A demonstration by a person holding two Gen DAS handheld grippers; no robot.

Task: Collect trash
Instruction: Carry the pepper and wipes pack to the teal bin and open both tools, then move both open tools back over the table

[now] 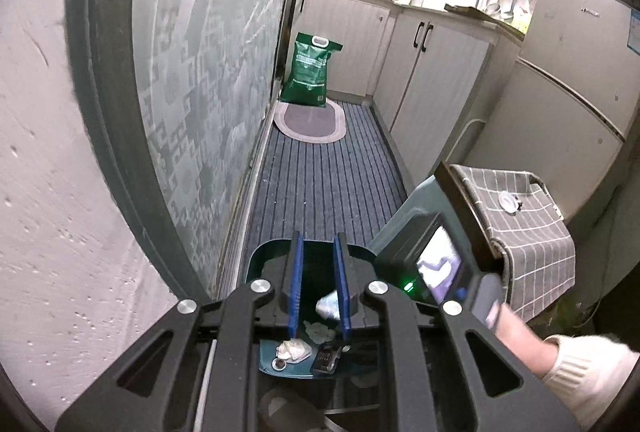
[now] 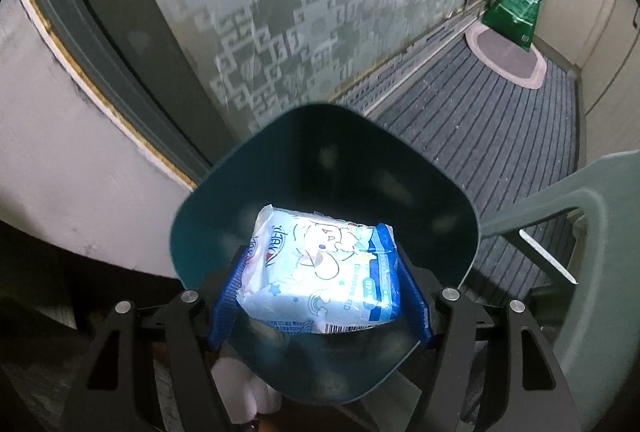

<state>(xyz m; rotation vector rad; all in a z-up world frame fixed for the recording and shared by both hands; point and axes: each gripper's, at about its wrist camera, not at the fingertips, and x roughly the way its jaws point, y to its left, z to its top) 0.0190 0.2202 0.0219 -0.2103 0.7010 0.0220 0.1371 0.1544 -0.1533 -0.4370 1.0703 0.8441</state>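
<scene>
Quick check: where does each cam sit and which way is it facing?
Left wrist: on the left gripper, angled down the kitchen floor over the teal bin; narrow empty fingers, plus the other hand and sleeve.
Right wrist: on the right gripper, steeply down into the bin; fingers flank a tissue pack.
Shared: bin, green bag, oval mat, frosted door.
</scene>
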